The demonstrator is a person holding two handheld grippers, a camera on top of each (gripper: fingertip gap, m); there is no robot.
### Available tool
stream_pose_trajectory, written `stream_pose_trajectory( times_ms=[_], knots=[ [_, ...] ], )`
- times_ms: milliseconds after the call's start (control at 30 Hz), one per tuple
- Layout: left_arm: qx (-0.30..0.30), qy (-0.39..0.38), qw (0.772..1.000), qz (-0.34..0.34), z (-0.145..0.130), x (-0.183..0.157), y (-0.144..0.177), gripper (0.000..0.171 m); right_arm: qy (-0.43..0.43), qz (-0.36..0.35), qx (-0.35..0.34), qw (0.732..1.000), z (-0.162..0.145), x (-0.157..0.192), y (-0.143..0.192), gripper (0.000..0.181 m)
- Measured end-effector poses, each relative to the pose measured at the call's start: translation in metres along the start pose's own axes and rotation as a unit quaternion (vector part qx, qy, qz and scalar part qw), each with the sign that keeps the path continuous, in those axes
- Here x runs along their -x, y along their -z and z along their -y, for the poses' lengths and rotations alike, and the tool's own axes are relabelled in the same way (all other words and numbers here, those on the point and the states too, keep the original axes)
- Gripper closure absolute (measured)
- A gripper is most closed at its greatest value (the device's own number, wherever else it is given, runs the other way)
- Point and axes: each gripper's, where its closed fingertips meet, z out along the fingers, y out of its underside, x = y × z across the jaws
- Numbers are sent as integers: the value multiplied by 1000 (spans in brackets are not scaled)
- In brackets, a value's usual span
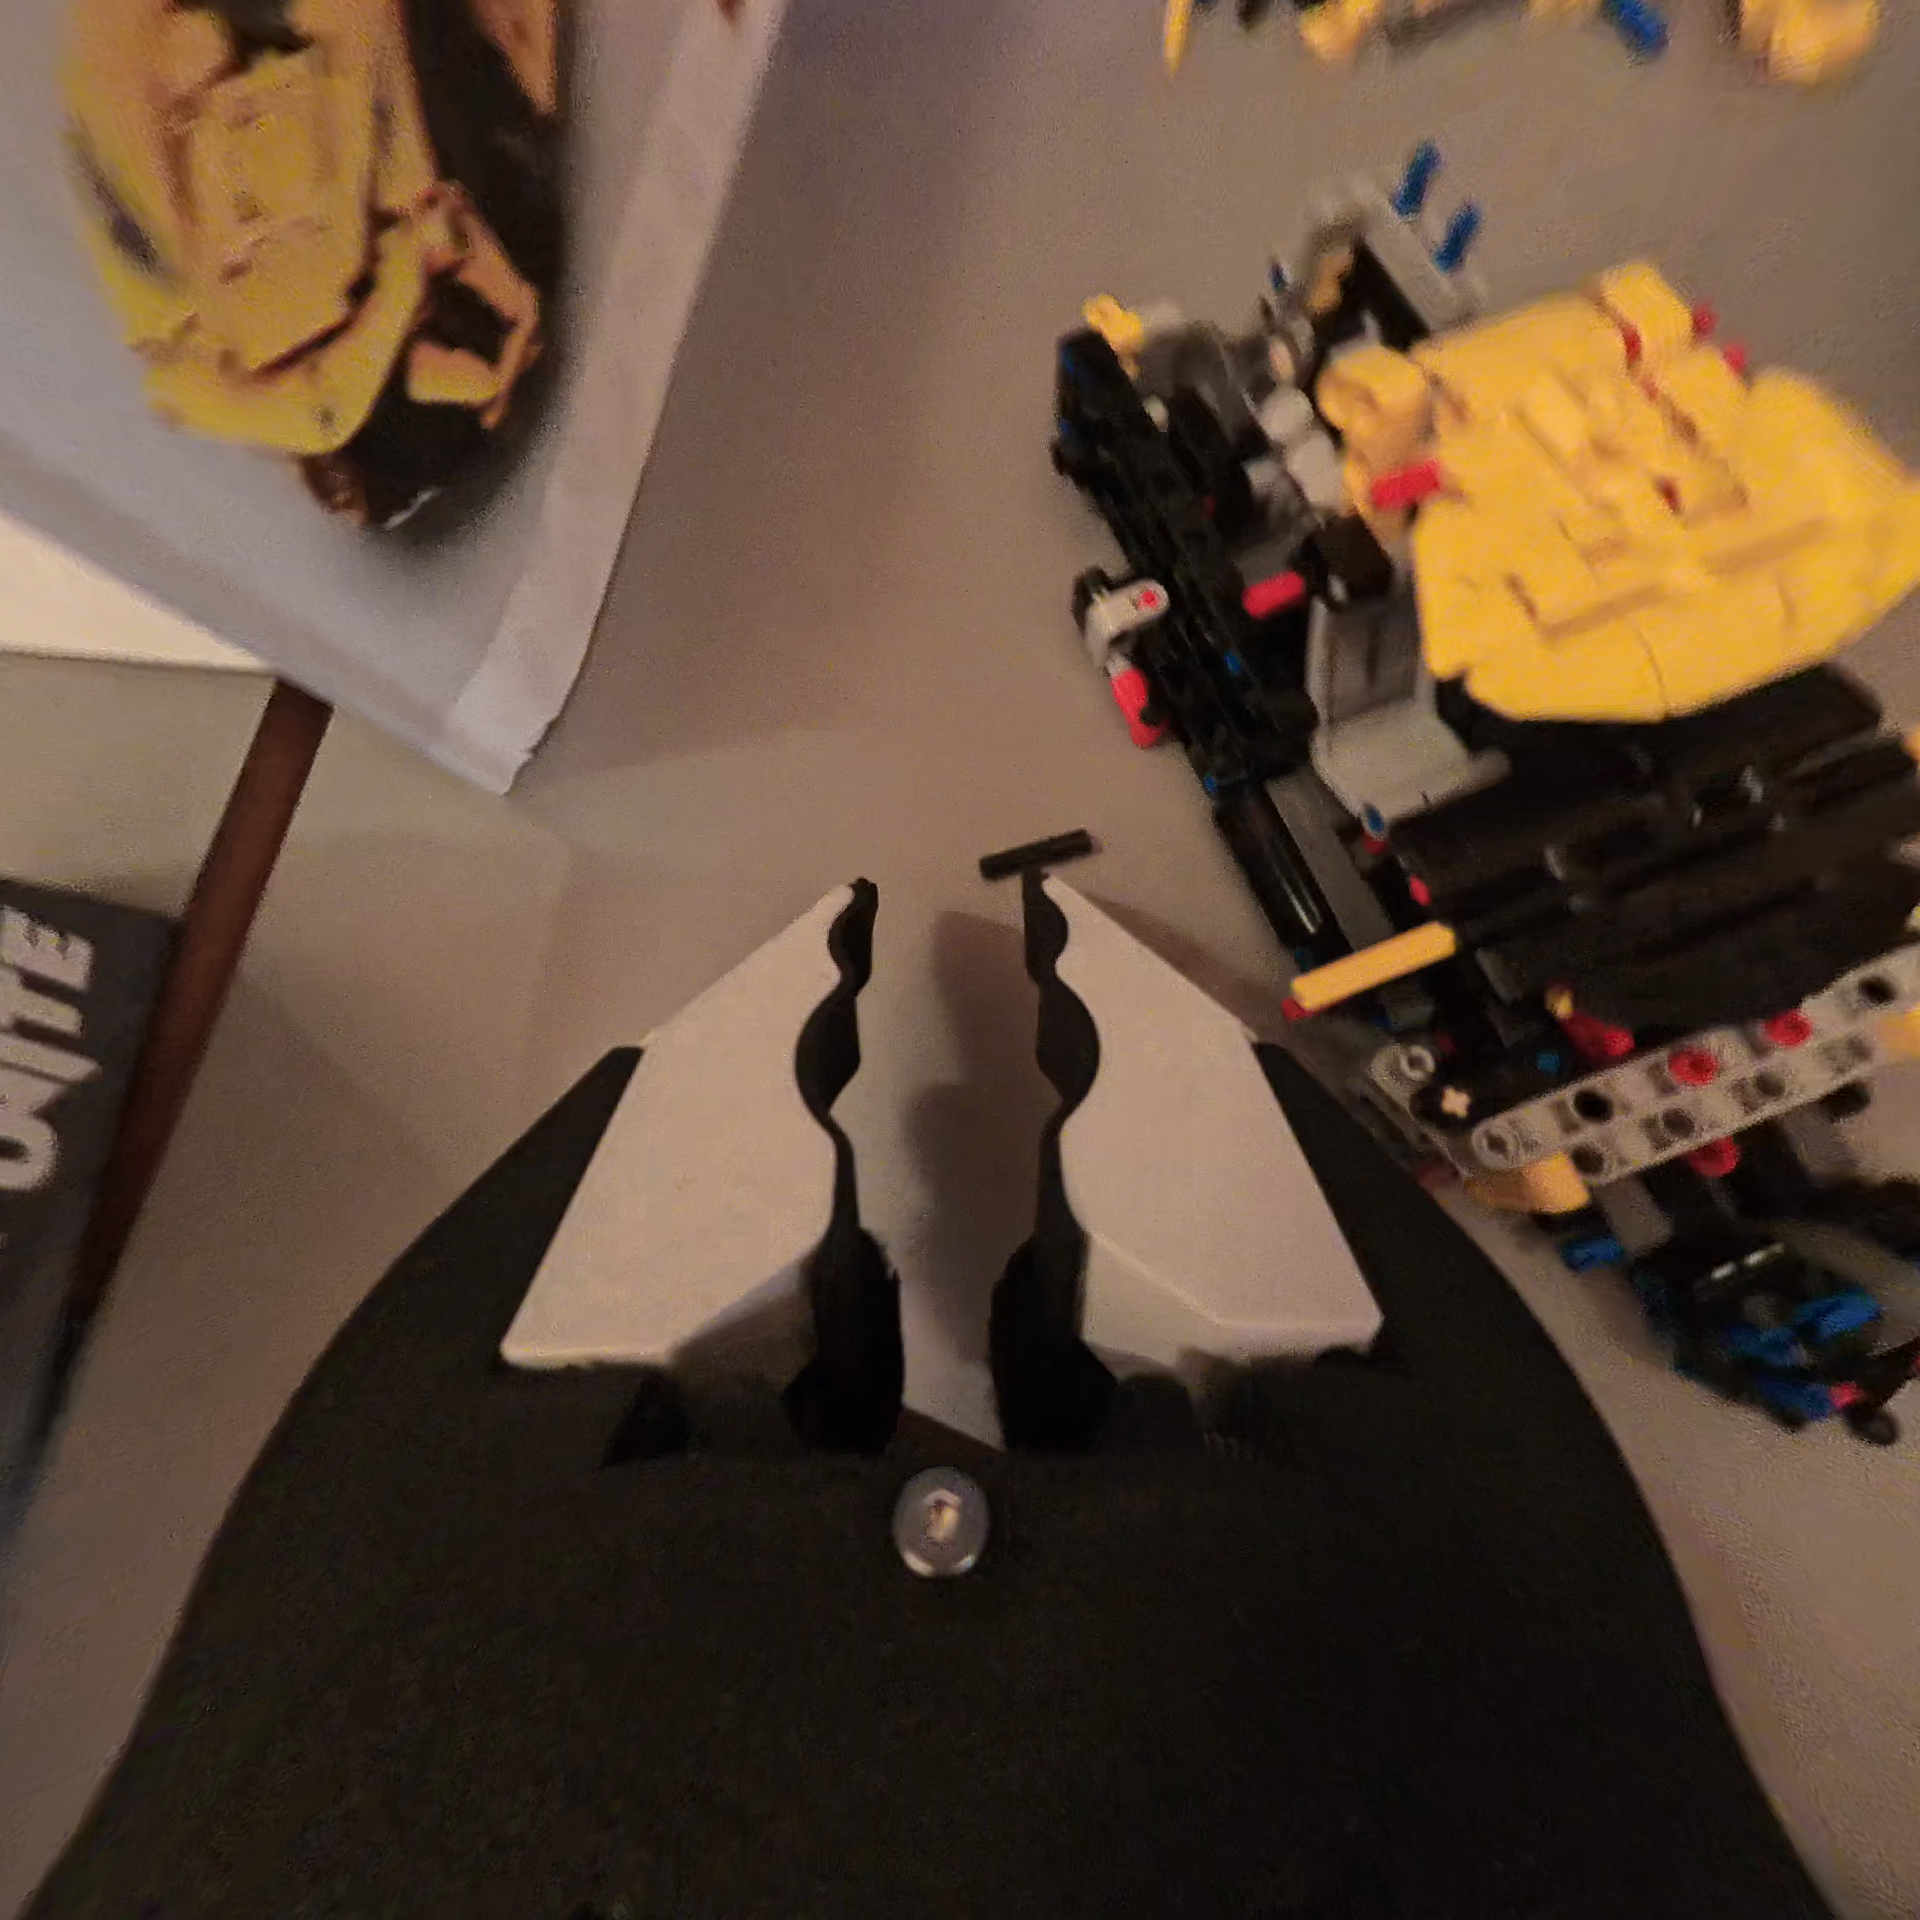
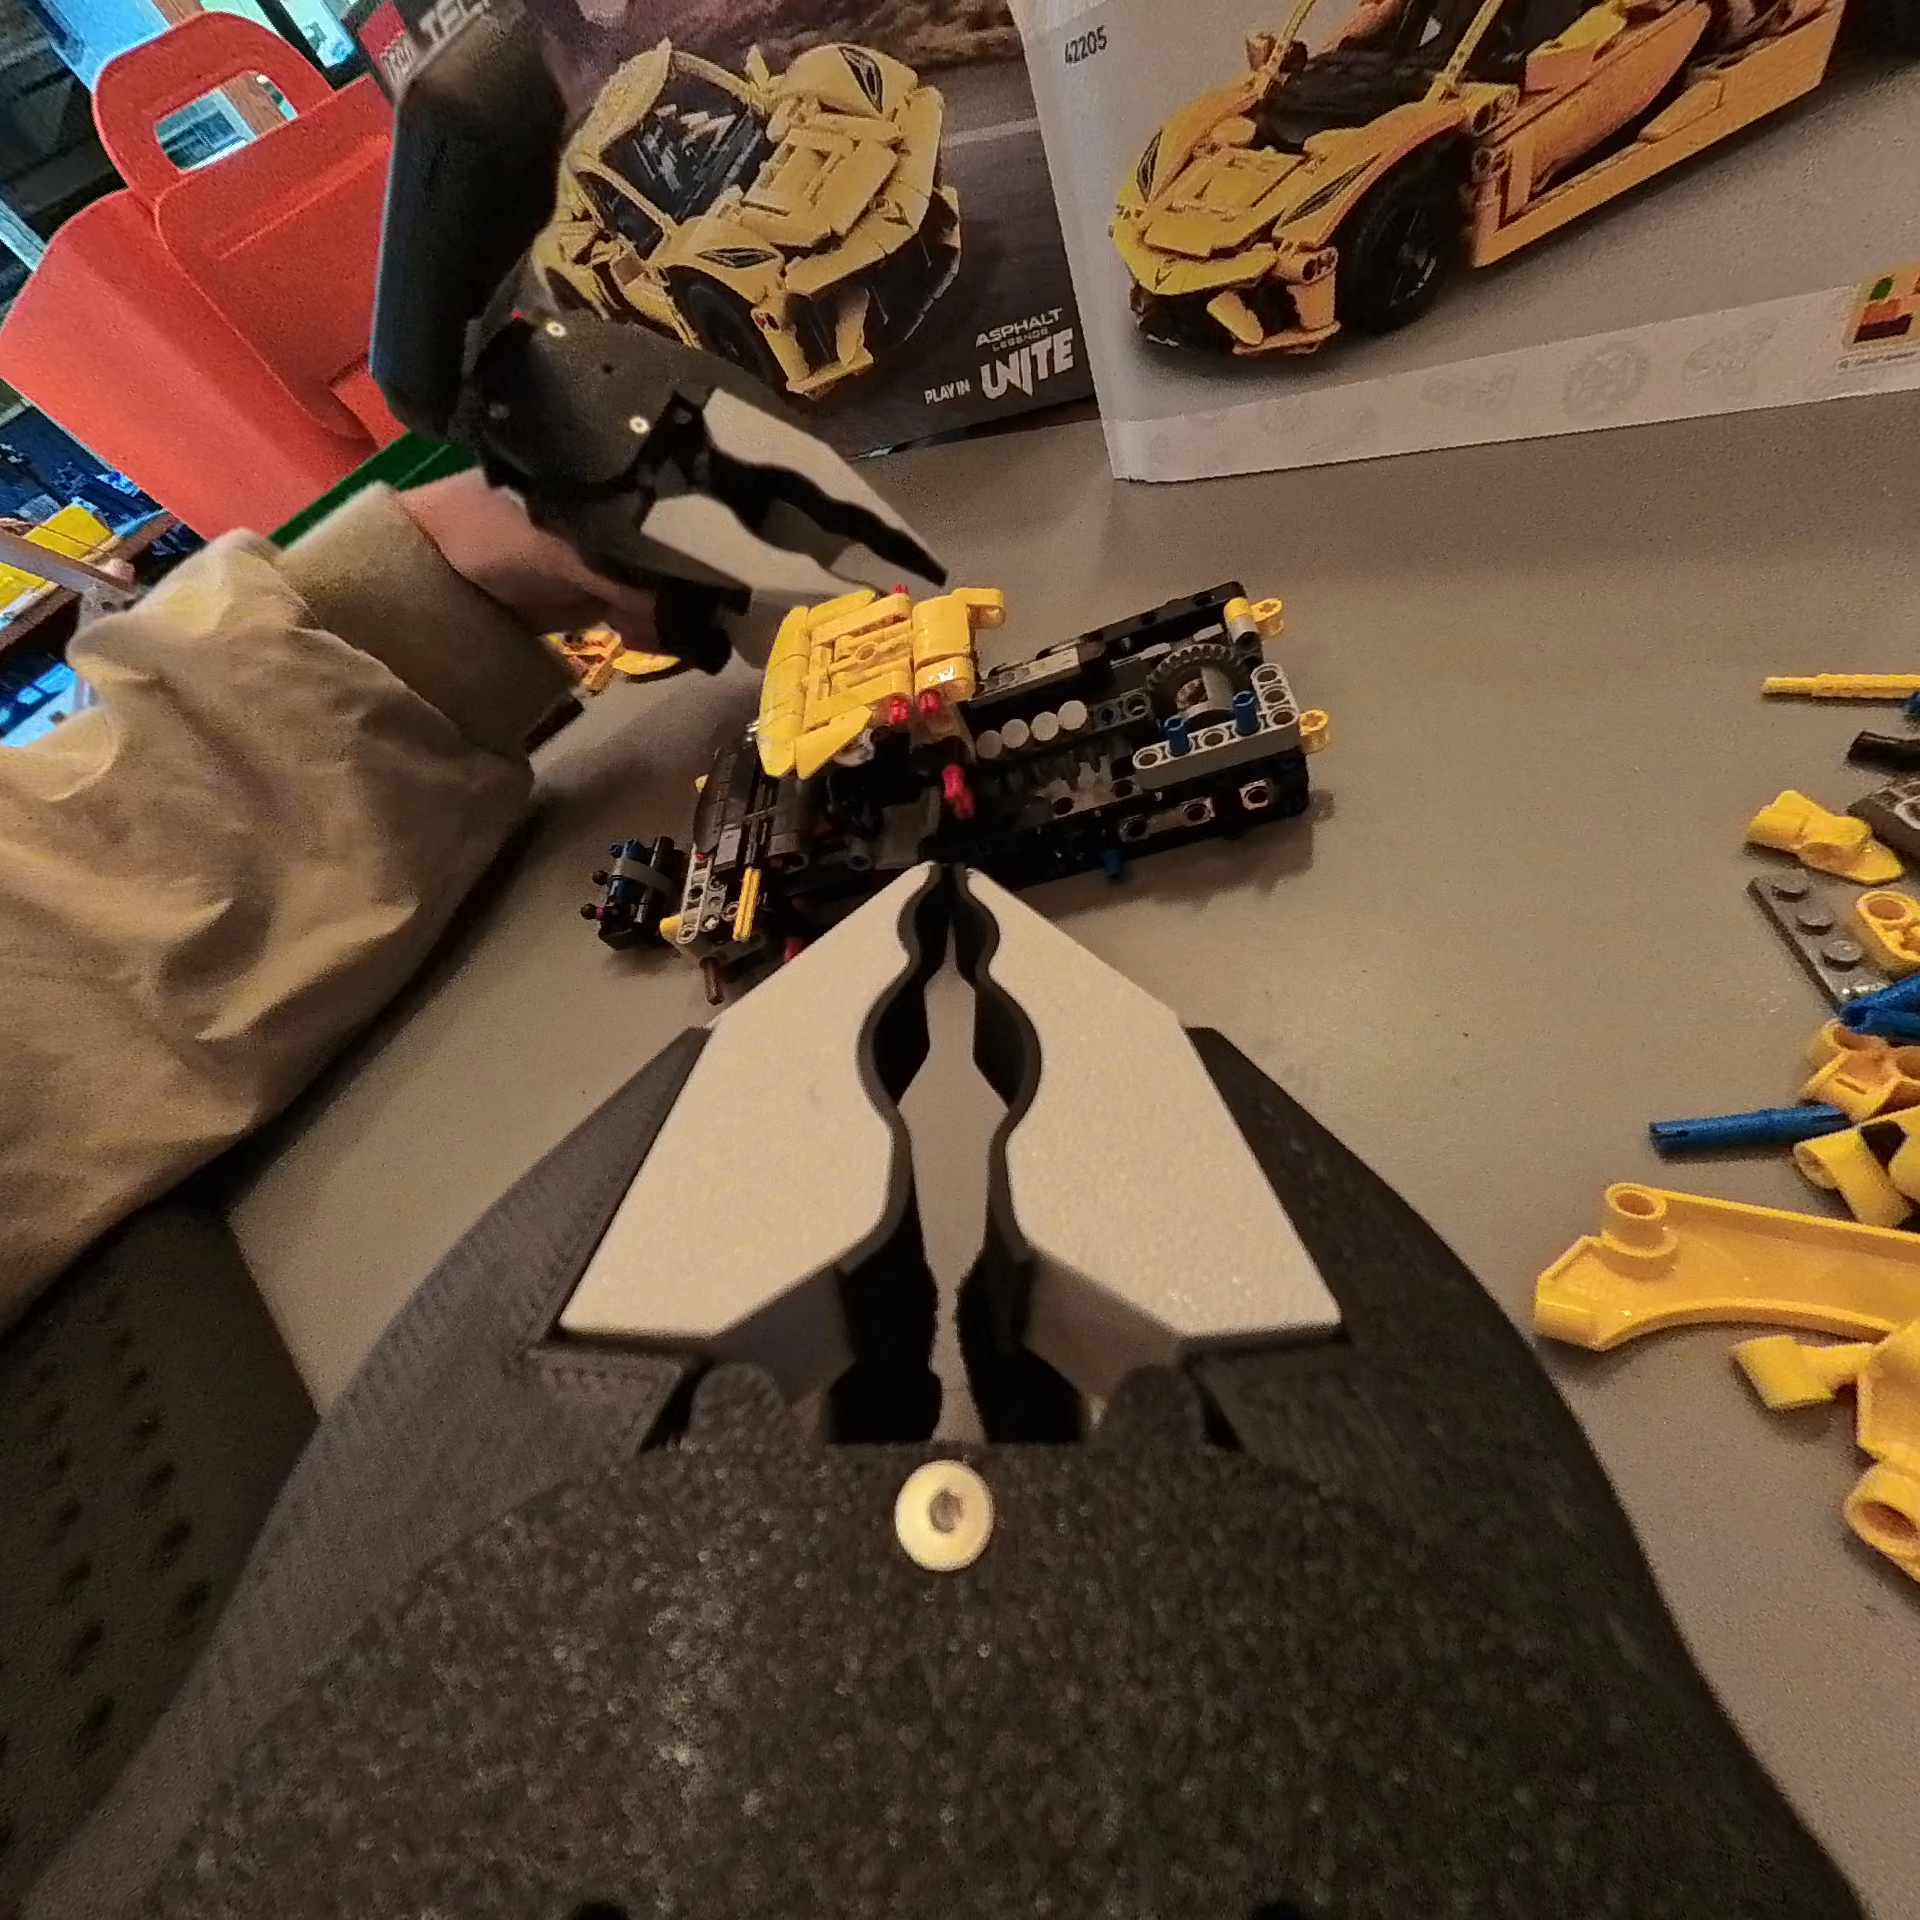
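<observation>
A partly built brick car, a black chassis [image 2: 1091,769] with a yellow body panel [image 2: 862,675], lies on the grey table. It also shows in the left wrist view [image 1: 1558,499], to the right. My left gripper [image 1: 951,894] is open above the bare table beside the car. A small black T-shaped piece [image 1: 1036,854] sits at its right fingertip; I cannot tell whether they touch. In the right wrist view the left gripper [image 2: 914,566] hovers over the yellow panel. My right gripper [image 2: 948,883] is shut, its tips just before the chassis's near edge, with nothing visible between them.
Two printed boxes [image 2: 1455,260] [image 2: 831,260] stand at the back; one [image 1: 343,312] shows in the left view. Loose yellow, blue and black parts [image 2: 1818,1195] lie right. A red paper bag [image 2: 208,312] stands far left. A person's beige sleeve [image 2: 229,852] lies at left. The gap from one gripper's tips to the other's is roughly 20 centimetres.
</observation>
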Motion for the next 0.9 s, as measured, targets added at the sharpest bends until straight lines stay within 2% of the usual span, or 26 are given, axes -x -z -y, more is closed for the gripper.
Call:
stream_pose_trajectory(
  times_ms=[100, 233, 300, 367, 567, 600, 833, 900],
  knots=[
    [8, -60, 998, -11, 6, -8, -5, 142, -8, 8, 7, 1000, -3, 2, -1, 181],
    [50, -3, 991, -128, -1, -25, -18, 135, -14, 13, 8, 1000, -3, 2, -2, 181],
    [55, 14, 987, -149, -2, -22, -18, 135, -16, 15, 11, 1000, -4, 2, -2, 181],
    [62, 1, 989, -135, -5, -16, -18, 147, -19, 17, 12, 1000, -5, 2, -2, 181],
    [50, -15, 991, -123, -5, -22, -18, 150, -23, 21, 16, 999, -6, 4, -3, 181],
    [50, -17, 991, -125, -5, -23, -17, 167, -22, 22, 17, 999, -6, 4, -4, 181],
    [19, -5, 997, -77, -6, -21, -11, 167, -28, 25, 9, 999, -3, 4, -2, 181],
    [-19, 12, 998, -58, 6, -17, 3, 168, -23, 36, -4, 999, 2, 9, 0, 181]
  ],
)
